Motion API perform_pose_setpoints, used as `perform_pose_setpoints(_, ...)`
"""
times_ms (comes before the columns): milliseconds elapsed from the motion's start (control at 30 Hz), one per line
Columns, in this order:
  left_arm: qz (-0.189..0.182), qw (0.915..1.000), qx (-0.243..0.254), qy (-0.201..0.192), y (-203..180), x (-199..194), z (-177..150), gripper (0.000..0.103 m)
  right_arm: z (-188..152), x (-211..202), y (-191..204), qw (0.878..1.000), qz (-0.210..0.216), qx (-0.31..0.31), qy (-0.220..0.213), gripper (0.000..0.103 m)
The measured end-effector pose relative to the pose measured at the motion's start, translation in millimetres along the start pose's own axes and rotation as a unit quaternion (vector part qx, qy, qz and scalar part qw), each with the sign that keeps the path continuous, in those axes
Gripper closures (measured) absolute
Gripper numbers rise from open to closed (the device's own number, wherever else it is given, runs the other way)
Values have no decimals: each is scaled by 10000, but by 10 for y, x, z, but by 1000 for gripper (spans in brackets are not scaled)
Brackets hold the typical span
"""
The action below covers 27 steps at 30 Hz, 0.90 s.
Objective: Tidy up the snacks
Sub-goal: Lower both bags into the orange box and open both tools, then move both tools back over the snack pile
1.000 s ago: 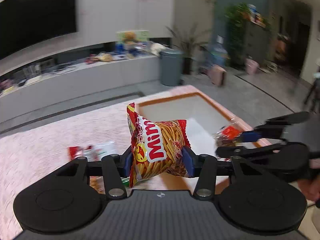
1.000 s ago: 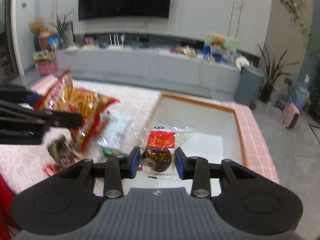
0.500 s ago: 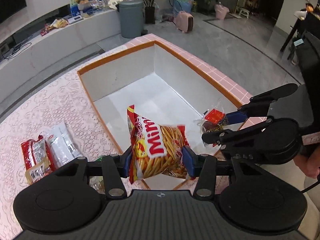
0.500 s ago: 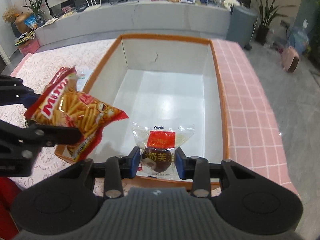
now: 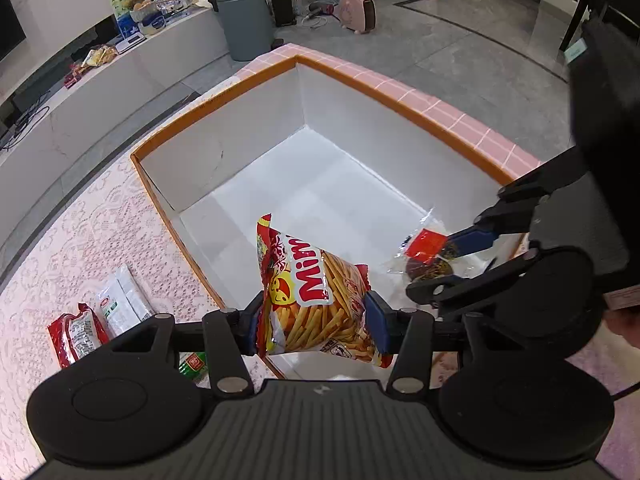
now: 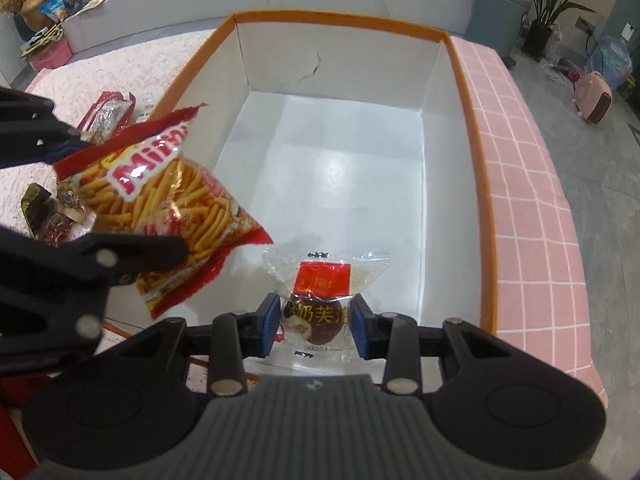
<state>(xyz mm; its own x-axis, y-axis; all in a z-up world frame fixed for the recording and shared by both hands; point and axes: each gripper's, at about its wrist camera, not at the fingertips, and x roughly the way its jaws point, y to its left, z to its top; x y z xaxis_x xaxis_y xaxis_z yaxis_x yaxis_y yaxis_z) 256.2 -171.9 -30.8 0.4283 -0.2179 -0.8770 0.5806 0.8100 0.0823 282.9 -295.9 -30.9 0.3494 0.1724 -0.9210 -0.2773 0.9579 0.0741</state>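
Observation:
My left gripper point(image 5: 312, 322) is shut on a red-and-yellow bag of fries-shaped snacks point(image 5: 316, 296), held over the near corner of a white box with an orange rim point(image 5: 392, 98). The same bag point(image 6: 168, 200) shows at the left of the right wrist view, clamped by the left gripper point(image 6: 120, 196). My right gripper point(image 6: 314, 326) is shut on a clear packet with a red label and a dark round sweet point(image 6: 320, 304), held above the near part of the box point(image 6: 344, 18). In the left wrist view that packet point(image 5: 426, 254) hangs in the right gripper point(image 5: 444, 258). The box floor is bare.
The box stands on a pink lace tablecloth point(image 5: 80, 240). Loose snack packets lie left of the box: a red one point(image 5: 76, 336), a white one point(image 5: 122, 304), and dark wrapped ones point(image 6: 48, 216). A pink tiled edge point(image 6: 524, 168) runs along the box's right side.
Both grippers have tipped downward and moved over the box, each still holding its snack. The view went from the far wall and TV to looking down into the box.

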Motion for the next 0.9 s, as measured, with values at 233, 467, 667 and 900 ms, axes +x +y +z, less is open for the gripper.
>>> perform_pose_setpoints(233,151,9997,170,47,-19,19,-37,40,75,35,-8,9998,-143,-40,91,66)
perform_pose_setpoints(467,369,9988,257,-217,-9,-121,-77,29,96,27,65,9996,-231,-25,153,60)
perform_pose_setpoints(667,340,9973,-10,-655,104,-424,-208,29,54,-227,237,9983,-433,-284,-283,39)
perform_pose_setpoints(900,321,9847,-509,-1634,293,-891,-531,25,-105,-606,522,9873,-712,-142,-1415,24)
